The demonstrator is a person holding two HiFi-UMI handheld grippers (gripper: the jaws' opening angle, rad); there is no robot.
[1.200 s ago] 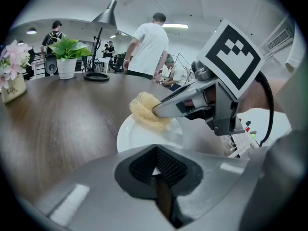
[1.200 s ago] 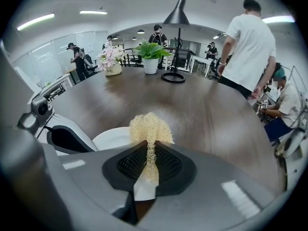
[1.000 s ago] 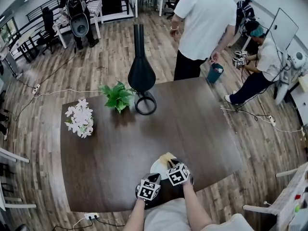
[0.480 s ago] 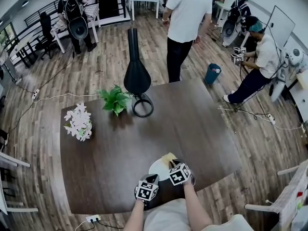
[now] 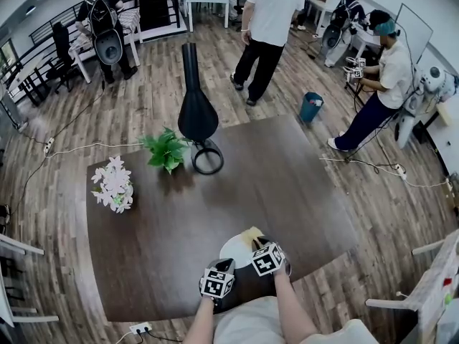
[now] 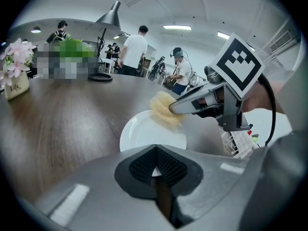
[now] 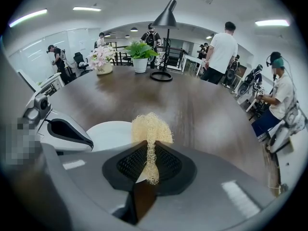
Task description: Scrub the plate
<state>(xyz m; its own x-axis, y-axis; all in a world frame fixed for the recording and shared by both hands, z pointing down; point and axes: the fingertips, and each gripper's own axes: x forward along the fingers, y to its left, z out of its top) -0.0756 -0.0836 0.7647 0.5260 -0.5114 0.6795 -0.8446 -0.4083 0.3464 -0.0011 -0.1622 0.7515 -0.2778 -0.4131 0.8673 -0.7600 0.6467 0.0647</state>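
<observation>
**At the tabletop's near edge: plate pinned, scrubber at its rim**

At the near edge of the dark wooden tabletop (image 5: 179,213) sits the white plate (image 5: 235,249), flat and upright. On the plate's near side, the left gripper (image 5: 228,265) has its jaws clenched on the rim, with a sliver of white showing between the pads. On the plate's far right side, the right gripper (image 5: 252,241) has its jaws grasping a pale yellow fibrous scrubber (image 5: 250,235), which lies over the plate's rim there. Well beyond the plate, across the tabletop, stand a black lamp (image 5: 197,113), a green potted plant (image 5: 165,149) and a pot of pale flowers (image 5: 112,185). Several people stand on the wooden floor past them.
</observation>
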